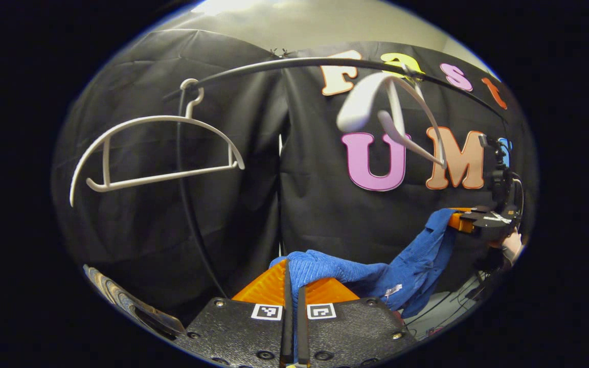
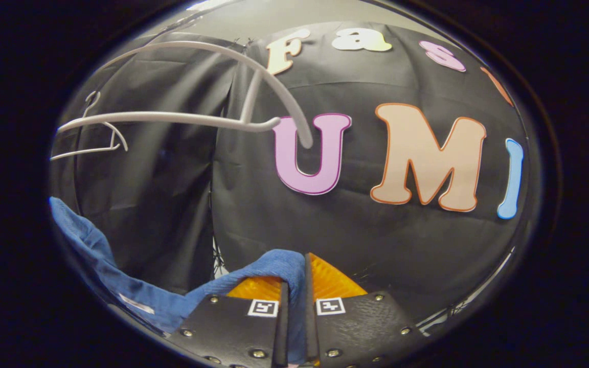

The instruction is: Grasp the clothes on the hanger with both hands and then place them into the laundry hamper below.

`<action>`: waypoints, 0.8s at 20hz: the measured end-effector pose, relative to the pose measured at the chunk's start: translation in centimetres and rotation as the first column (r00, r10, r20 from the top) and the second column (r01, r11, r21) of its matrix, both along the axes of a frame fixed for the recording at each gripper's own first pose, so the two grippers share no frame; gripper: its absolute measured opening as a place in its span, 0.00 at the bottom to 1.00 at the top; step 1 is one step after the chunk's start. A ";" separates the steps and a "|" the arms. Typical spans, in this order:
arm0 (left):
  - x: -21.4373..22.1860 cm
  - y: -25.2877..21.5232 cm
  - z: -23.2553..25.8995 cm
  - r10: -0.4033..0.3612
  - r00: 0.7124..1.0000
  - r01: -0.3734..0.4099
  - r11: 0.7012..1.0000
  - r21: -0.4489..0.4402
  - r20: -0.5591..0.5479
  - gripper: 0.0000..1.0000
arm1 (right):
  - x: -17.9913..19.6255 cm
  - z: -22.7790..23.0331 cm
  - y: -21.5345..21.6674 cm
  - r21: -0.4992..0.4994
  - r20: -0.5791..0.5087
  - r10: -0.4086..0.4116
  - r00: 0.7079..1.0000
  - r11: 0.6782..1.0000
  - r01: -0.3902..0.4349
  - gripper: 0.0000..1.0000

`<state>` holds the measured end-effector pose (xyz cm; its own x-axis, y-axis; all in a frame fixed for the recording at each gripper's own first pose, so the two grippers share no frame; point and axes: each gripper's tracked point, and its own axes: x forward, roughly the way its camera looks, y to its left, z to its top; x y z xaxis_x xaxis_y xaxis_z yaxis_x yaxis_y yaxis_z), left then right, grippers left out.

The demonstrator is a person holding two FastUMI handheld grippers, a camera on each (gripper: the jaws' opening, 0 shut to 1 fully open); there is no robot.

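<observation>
Between the two grippers a blue garment (image 1: 407, 271) hangs slack, off the hangers and up in the air in front of the black booth wall. At the bottom of the left gripper view the left gripper (image 1: 294, 286) has its jaws closed together on a ribbed fold of the cloth, fabric bunched over and between the fingers. From there the garment runs right and up to the right gripper (image 1: 460, 222), seen far right in that view with a hand (image 1: 512, 245) behind it; cloth edge sits in its tip. Right gripper view: right gripper (image 2: 294, 286) jaws pinched on a blue fold, both fingers pressing it, the rest of the garment (image 2: 95, 255) trailing off to the left edge; a small white tag (image 2: 136, 304) shows on it. Two white hangers are bare on the dark curved rail (image 1: 284, 64): the left hanger (image 1: 156, 153) hangs level by its hook, the right hanger (image 1: 397, 117) is tilted and blurred. Same near hanger (image 2: 197, 117) crosses the upper part of the right gripper view, the far hanger (image 2: 90, 135) small at left. Striped object (image 1: 120, 301) at lower left of the left gripper view, cannot tell what it is. Cables (image 1: 453, 301) on the pale floor lower right.
</observation>
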<state>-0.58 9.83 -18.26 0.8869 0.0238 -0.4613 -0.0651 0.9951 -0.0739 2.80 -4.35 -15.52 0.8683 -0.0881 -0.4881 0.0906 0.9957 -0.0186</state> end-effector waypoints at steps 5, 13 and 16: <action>0.1 -3.4 -2.1 -0.096 0.995 0.095 0.995 -0.020 -0.036 0.03 | -1.4 -0.4 2.2 0.026 -0.024 0.038 0.999 0.999 -0.037 0.13; 2.0 -9.6 -4.2 -0.289 0.956 0.286 0.956 -0.063 -0.044 0.04 | -3.5 -0.8 5.3 0.068 -0.054 0.089 0.995 0.994 -0.085 0.13; 3.3 -12.2 -4.9 -0.361 0.932 0.358 0.931 -0.065 -0.037 0.04 | -4.2 -1.2 6.6 0.084 -0.067 0.120 0.990 0.990 -0.114 0.13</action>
<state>2.68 -2.35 -23.14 0.8084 -0.3200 -0.4941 0.2915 0.9468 -0.1362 -1.38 2.26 -16.71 0.8328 0.0540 -0.5509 -0.0255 0.9979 0.0594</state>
